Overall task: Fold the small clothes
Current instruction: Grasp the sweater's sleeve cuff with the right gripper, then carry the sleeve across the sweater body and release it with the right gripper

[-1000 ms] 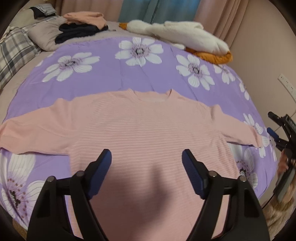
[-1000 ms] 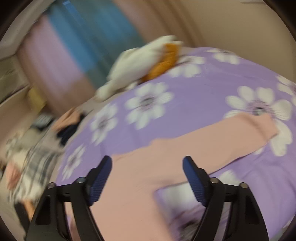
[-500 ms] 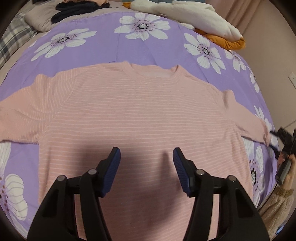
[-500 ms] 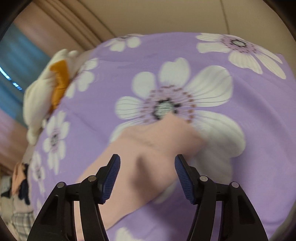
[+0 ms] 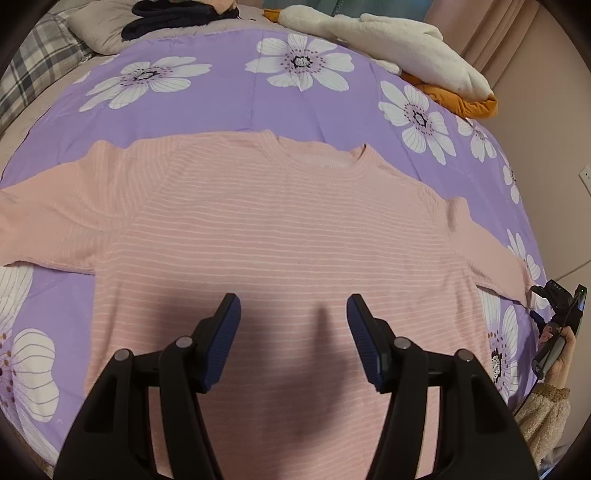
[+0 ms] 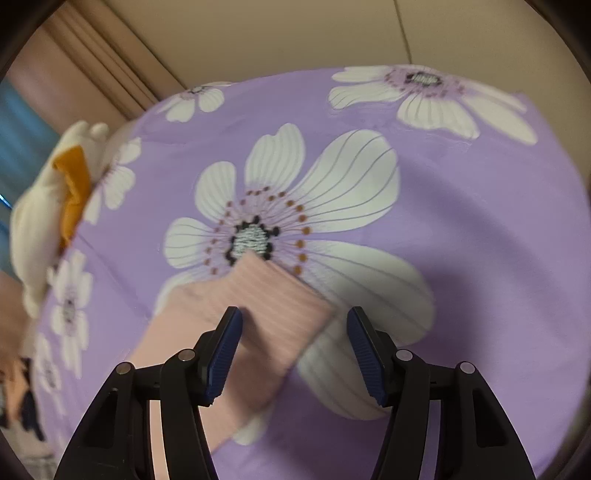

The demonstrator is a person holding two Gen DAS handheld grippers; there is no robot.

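A pink striped long-sleeved top [image 5: 288, 236] lies flat, front up, on the purple flowered bedsheet [image 5: 229, 103], both sleeves spread out. My left gripper [image 5: 293, 332] is open and empty, hovering over the lower middle of the top. My right gripper [image 6: 295, 343] is open and empty, just above the cuff of the right sleeve [image 6: 269, 306], which lies between the jaws. The right gripper also shows in the left wrist view [image 5: 557, 314], at the sleeve's end.
A white plush toy with an orange part [image 5: 402, 48] lies at the far right of the bed. A pillow with dark clothes [image 5: 173, 18] and a plaid blanket [image 5: 33, 62] are at the far left. The wall [image 6: 332, 33] is close beyond the bed's right edge.
Both grippers have moved down toward the bed. The right one swung to the sleeve's cuff and closed in on it. The left one came lower over the top's body.
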